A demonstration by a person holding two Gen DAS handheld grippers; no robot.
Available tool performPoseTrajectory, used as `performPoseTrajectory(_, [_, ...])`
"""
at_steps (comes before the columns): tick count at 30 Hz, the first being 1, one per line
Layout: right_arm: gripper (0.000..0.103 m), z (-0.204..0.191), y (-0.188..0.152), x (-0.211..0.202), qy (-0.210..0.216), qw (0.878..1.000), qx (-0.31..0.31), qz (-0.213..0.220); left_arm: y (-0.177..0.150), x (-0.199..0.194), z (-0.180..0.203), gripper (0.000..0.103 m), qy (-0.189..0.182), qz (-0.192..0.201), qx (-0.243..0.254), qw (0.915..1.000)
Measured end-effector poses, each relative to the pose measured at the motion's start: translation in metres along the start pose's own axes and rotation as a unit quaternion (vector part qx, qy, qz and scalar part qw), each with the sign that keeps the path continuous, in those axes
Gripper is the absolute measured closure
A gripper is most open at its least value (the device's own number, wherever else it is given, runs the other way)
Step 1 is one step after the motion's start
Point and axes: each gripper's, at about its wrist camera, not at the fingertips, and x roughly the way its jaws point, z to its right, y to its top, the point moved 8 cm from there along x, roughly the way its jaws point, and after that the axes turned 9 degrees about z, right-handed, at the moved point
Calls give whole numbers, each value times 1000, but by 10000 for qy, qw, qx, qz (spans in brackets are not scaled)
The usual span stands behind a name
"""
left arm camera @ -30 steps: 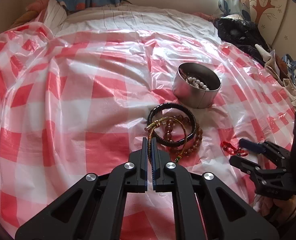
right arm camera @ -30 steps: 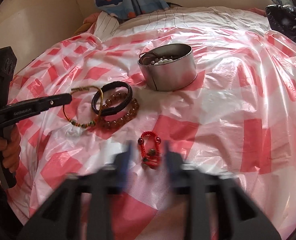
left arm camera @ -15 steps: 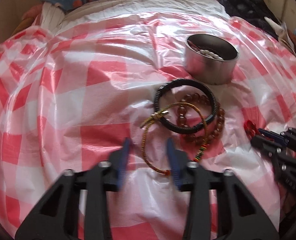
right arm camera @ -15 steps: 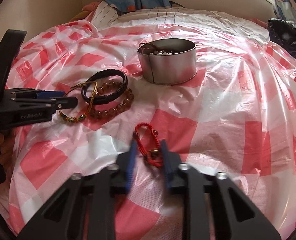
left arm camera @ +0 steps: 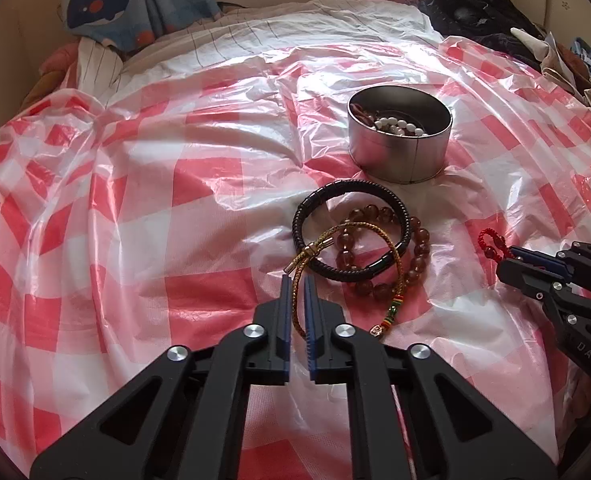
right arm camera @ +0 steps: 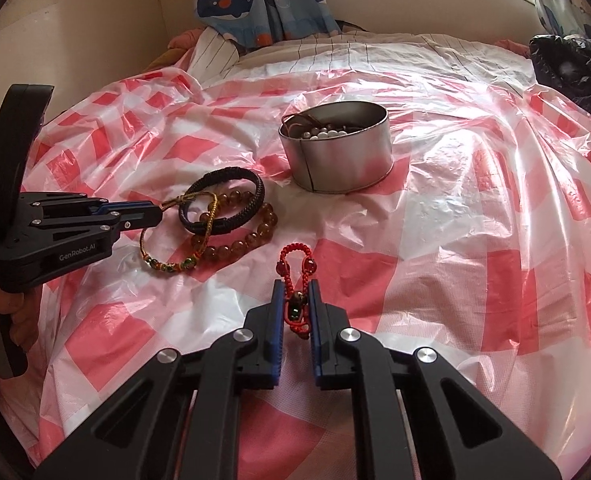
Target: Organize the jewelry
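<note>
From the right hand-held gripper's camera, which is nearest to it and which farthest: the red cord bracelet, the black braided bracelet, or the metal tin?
1. Red cord bracelet, between the fingers of the right hand-held gripper.
2. Black braided bracelet, farther out, to the left.
3. Metal tin, farthest, straight ahead.

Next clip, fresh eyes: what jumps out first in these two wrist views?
The red-and-white checked plastic sheet covering the bed dominates. At its middle stands a round metal tin with white beads inside, and just in front lies a tangle of three bracelets: black braided bracelet, amber bead bracelet, gold cord bracelet. Each gripper closes on one piece: left gripper around the gold cord, right gripper around a red knotted bracelet.
</note>
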Motion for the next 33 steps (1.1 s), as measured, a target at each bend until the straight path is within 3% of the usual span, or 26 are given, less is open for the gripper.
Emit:
performPoseTrajectory(12, [91,-2,2,0,40,10000,14,27,4,-4,-1,102,20,91,45,9999])
performPoseTrajectory(13, [88,-1,1,1,25,10000,27,5,4,-3,-4,102,34,80,-12,10000])
performPoseTrajectory(14, [68,0,1,1,-2,10000,46,-9,3,-3,-8,102,61,60,-76,9999])
performPoseTrajectory(16, [45,2,2,-4,-67,9999,54,63,1,-1,-14,101,87,12,-181,9998])
performPoseTrajectory(17, [45,2,3,-6,-95,9999,18,113,0,1,-16,100,127,-10,-220,9997])
performPoseTrajectory(18, [44,2,3,-6,-120,9999,-18,102,-1,3,-18,92,157,-39,-245,9996])
performPoseTrajectory(21, [44,1,-6,8,-302,9992,-190,-192,-7,12,-19,55,287,-160,-235,9992])
performPoseTrajectory(22, [45,1,-7,9,-334,9989,-242,-206,-9,14,-17,55,279,-181,-172,9993])
performPoseTrajectory(23, [58,0,-7,10,-335,9988,-298,-220,-10,17,-14,56,227,-220,-126,9994])
performPoseTrajectory(25, [87,-1,-10,12,-241,9989,-297,-279,-11,18,-4,98,24,-249,-27,9997])
performPoseTrajectory(26, [91,0,-11,13,-191,9991,-239,-309,-10,16,0,103,-29,-212,44,9998])
performPoseTrajectory(28, [91,0,-9,11,29,9995,-57,-303,-5,8,4,103,-109,-89,68,9999])
performPoseTrajectory(31, [91,3,-1,3,366,9986,365,-134,11,-10,3,103,-638,200,-423,9969])
performPoseTrajectory(33, [91,10,12,-6,546,9960,700,126,20,-19,2,103,-625,339,-432,9965])
